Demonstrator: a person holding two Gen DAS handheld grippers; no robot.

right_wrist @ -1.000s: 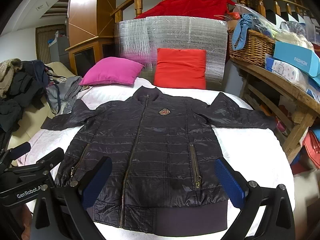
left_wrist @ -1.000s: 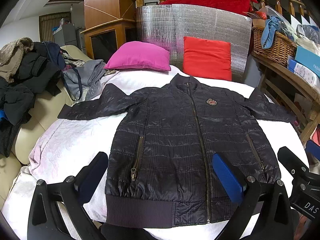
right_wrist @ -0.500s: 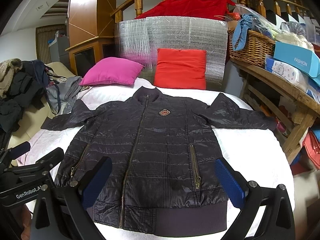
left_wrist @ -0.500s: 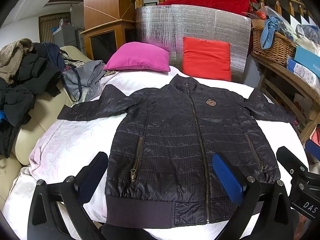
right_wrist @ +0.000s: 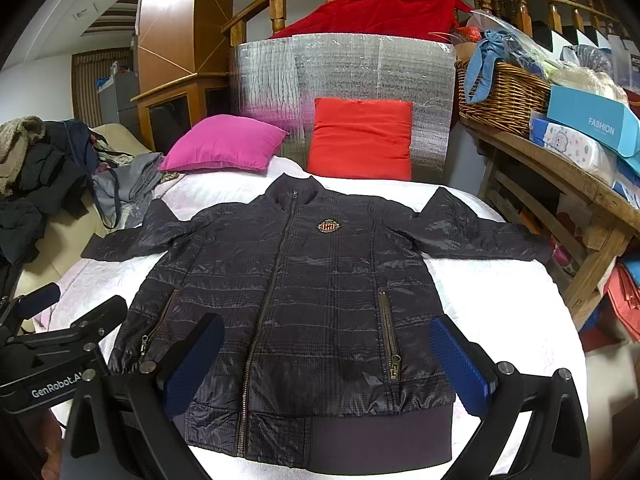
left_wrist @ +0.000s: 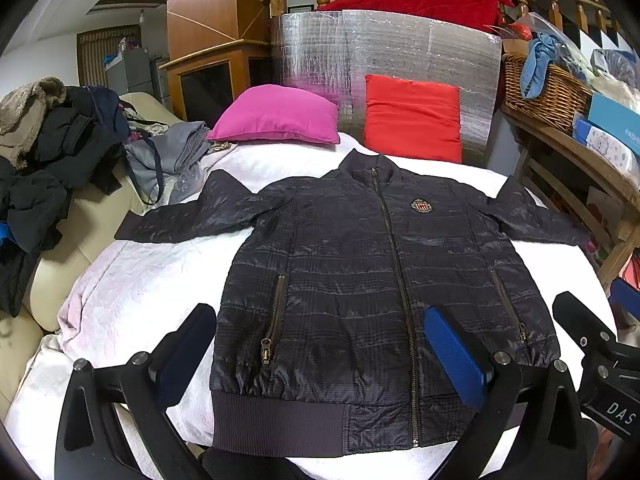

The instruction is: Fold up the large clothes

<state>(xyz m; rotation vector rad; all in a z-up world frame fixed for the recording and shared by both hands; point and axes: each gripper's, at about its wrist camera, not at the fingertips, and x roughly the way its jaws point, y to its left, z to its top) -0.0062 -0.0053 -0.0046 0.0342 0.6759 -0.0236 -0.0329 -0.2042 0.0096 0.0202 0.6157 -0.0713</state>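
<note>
Black frames w/ silver screws, blue ribbed pads on fingers (left_wrist: 454,360), white "GenRobot.AI" lettering.

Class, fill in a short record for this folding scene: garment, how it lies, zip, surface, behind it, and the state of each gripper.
garment: dark quilted jacket
how it lies: flat, front up, both sleeves spread out sideways
zip: closed up to the collar
surface: white bedcover
behind it: pink cushion, red cushion
left gripper: open, above the hem, holding nothing
right gripper: open, above the hem, holding nothing
</note>
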